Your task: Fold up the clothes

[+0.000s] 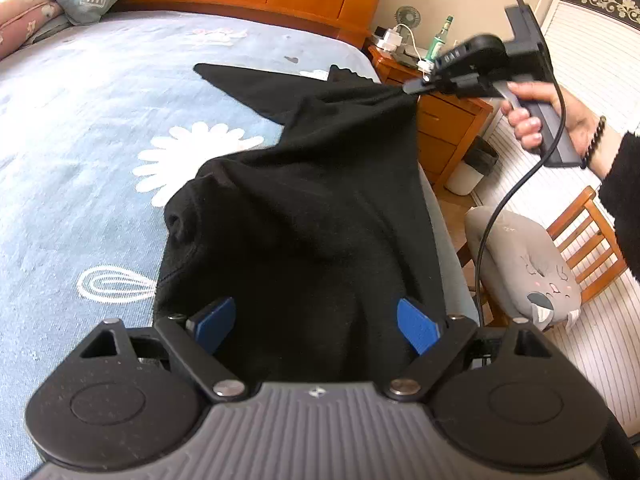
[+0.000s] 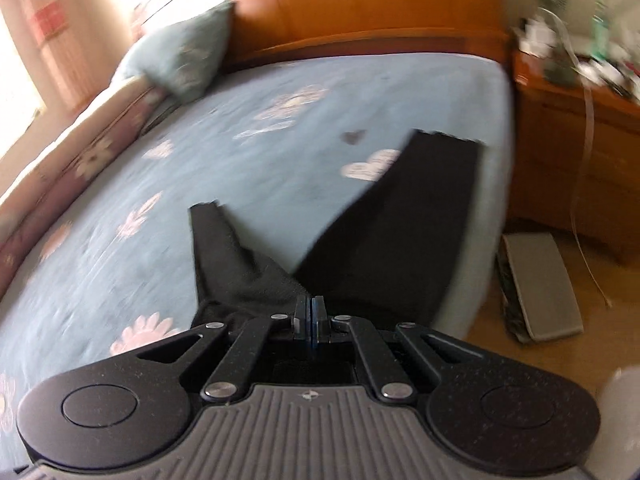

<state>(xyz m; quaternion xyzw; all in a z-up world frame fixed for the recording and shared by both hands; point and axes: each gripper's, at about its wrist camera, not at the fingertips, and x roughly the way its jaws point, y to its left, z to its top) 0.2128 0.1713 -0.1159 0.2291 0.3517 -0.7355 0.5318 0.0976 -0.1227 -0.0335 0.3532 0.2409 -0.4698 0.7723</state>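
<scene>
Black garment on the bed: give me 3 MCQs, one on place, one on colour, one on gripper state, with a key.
1. Where do the black garment's two legs rest?
A. On the blue floral bedspread
B. On the wooden chair
C. On the nightstand

2. What colour are the pads on the left gripper's fingers?
A. Red
B. Blue
C. White

3. What state is the right gripper in?
A. Wide open above the bed
B. Shut on the black garment
C. Out of view

Key:
1 A, the right wrist view shows both legs spread on the bedspread.
2 B, blue pads sit either side of the cloth in the left wrist view.
3 B, its fingers meet with cloth pinched between them, and the left wrist view shows fabric pulled up to its tip.
</scene>
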